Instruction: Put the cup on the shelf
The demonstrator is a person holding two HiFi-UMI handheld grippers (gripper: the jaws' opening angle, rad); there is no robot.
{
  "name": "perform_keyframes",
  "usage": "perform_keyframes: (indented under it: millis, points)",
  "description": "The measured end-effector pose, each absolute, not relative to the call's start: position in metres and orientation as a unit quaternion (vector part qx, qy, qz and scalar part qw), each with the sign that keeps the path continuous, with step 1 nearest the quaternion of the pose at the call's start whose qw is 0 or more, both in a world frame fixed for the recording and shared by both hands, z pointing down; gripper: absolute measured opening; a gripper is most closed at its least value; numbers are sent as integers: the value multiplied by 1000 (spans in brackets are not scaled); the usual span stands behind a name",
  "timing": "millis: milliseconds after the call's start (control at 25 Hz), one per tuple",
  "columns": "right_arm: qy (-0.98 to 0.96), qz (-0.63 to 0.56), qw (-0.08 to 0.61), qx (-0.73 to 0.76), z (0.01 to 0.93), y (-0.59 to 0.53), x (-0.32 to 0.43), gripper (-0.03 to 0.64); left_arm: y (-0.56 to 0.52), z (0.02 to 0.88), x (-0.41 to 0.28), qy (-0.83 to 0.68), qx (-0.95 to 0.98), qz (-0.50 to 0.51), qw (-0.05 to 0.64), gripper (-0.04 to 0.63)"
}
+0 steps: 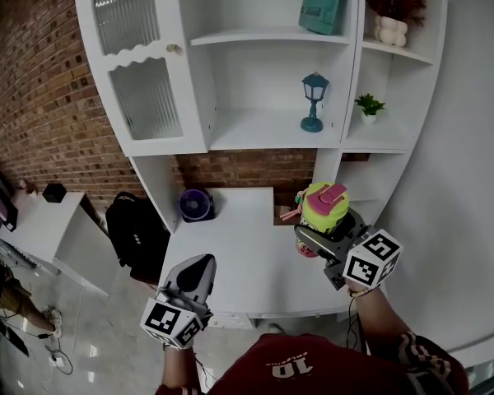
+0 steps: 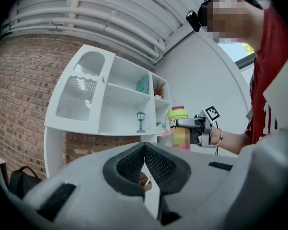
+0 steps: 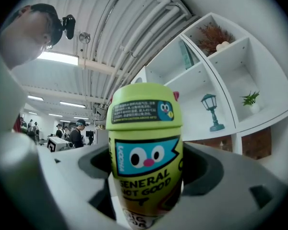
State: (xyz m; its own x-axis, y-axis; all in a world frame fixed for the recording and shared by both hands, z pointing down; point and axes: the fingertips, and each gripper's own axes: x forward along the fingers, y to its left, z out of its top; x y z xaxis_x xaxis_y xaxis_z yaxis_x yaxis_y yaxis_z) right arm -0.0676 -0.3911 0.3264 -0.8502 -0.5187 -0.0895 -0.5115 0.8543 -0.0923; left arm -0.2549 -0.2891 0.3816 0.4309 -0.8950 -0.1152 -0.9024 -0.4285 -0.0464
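Note:
A lime-green cup (image 1: 324, 206) with a pink lid flap is held upright in my right gripper (image 1: 319, 235), whose jaws are shut on its body. In the right gripper view the cup (image 3: 145, 150) fills the middle, with a cartoon face and print on it. It hangs above the right end of the white desk (image 1: 239, 257), below the white shelf unit (image 1: 272, 130). From the left gripper view the cup (image 2: 178, 127) shows to the right of the shelf unit (image 2: 120, 104). My left gripper (image 1: 196, 273) is at the desk's front left, its jaws shut on nothing.
A teal lantern (image 1: 313, 102) stands on the middle shelf and a small potted plant (image 1: 368, 107) on the right one. A purple bowl (image 1: 197, 205) sits at the desk's back left. A black bag (image 1: 136, 233) and a low white table (image 1: 45, 220) are at the left.

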Motion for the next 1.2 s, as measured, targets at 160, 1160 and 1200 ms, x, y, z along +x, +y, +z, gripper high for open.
perform_keyframes:
  millis: [160, 1160, 1200]
  points:
    - [964, -31, 63, -255, 309, -417, -80, 408, -306, 351, -255, 523, -849, 46, 65, 0]
    - [979, 11, 84, -187, 222, -524, -137, 407, -401, 264, -221, 443, -888, 37, 117, 0]
    - [978, 6, 90, -187, 220, -532, -138, 407, -404, 264, -219, 439, -890, 37, 115, 0]
